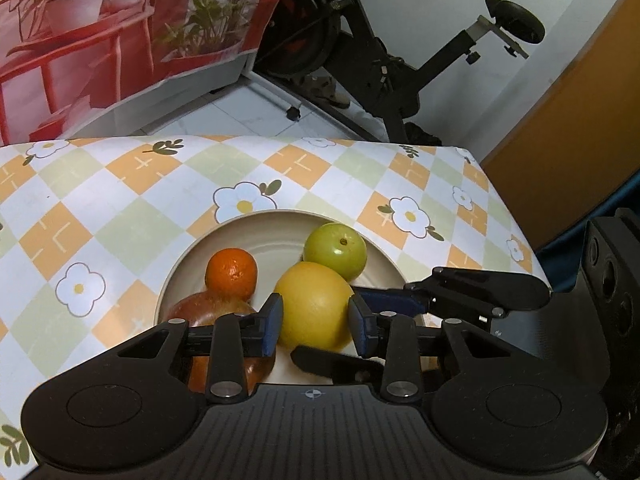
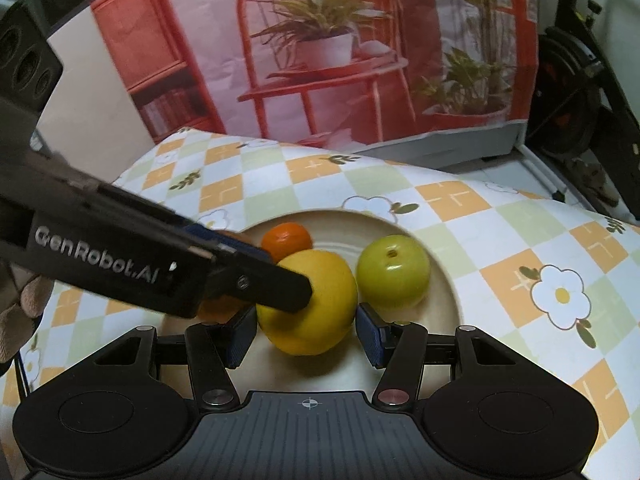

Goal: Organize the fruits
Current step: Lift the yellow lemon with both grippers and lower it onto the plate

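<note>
Now I have the yellow fruit (image 1: 314, 306) low in centre frame on the plate (image 1: 384, 264), sitting between both sets of fingers. My left gripper (image 1: 316, 320) clasps its sides; my right gripper (image 2: 306, 330) brackets it, contact unclear.

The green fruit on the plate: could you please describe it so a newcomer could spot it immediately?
Find the checked flower-print tablecloth, then the cream plate on it. The green fruit lies at the plate's right in the right wrist view, beside the large yellow fruit. It alone is green, smooth, with a small dark dimple.
</note>
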A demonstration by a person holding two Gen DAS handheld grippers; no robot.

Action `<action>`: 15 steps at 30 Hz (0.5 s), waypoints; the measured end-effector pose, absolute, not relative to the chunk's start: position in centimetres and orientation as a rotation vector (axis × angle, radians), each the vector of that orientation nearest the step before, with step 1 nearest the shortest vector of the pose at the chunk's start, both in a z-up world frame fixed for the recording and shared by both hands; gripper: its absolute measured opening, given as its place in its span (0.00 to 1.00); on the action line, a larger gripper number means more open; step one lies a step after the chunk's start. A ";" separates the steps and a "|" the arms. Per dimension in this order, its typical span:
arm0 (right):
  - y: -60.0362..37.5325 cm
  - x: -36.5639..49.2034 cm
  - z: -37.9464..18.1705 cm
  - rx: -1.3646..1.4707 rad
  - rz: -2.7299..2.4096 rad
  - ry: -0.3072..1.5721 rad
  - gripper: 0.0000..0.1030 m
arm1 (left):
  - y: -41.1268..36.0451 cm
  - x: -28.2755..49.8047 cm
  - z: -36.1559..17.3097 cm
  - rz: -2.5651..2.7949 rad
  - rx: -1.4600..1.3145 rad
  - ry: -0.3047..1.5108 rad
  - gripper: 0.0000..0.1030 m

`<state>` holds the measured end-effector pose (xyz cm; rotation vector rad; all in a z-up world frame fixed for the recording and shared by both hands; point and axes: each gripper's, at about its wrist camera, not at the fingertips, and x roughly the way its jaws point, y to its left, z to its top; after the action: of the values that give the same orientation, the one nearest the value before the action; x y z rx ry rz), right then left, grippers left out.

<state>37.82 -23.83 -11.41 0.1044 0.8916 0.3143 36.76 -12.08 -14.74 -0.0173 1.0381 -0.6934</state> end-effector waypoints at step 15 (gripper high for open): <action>-22.3 38.5 -11.2 0.049 0.276 0.847 0.49 | -10.3 37.8 -13.3 -0.594 -0.090 0.976 0.36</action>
<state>38.53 -22.27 -11.25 0.0493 0.8467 0.2762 37.77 -10.26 -13.33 -0.0900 0.9760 -0.5942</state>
